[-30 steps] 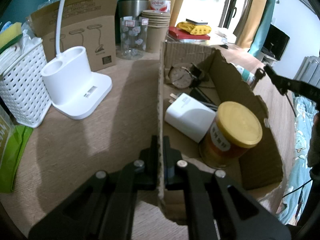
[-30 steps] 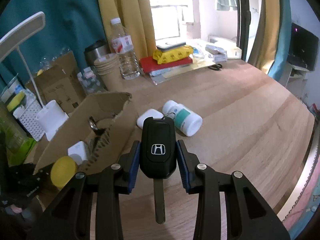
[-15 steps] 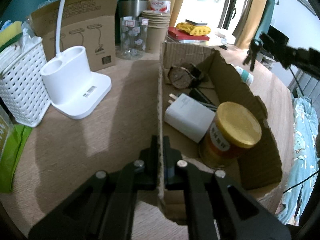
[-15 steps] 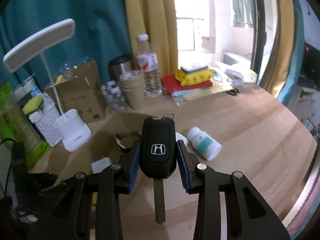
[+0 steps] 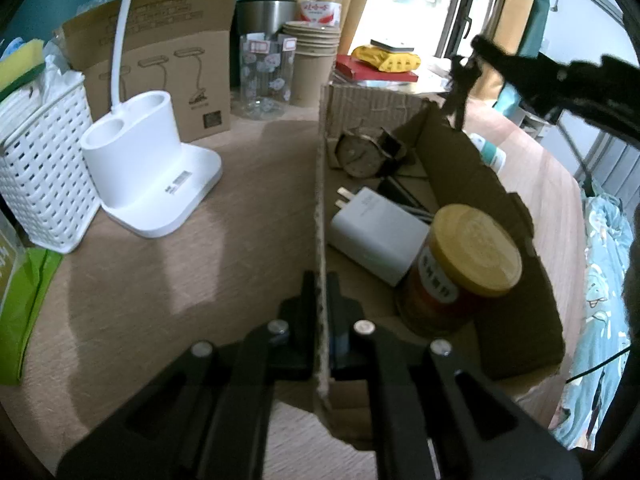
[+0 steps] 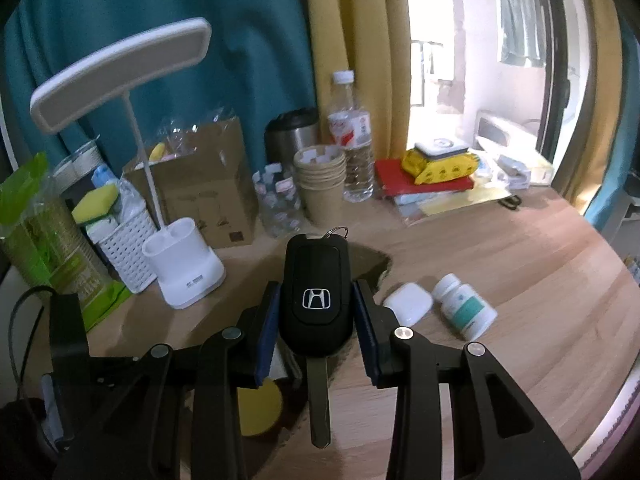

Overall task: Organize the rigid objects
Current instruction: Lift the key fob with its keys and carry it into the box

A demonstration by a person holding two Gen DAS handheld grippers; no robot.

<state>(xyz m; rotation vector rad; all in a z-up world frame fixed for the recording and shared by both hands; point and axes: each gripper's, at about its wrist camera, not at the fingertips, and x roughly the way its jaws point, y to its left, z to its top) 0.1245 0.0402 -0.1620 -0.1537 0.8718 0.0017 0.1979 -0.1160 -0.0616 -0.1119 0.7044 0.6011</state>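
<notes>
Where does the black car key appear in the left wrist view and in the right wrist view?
Left wrist: car key, upper right, hanging from the right gripper above the cardboard box.
Right wrist: car key, centre, clamped between the fingers.
Shared landmark: white lamp base.

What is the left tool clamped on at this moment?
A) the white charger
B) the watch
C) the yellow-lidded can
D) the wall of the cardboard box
D: the left tool is shut on the near wall of the cardboard box, one finger on each side; the can, charger and watch lie loose inside.
</notes>
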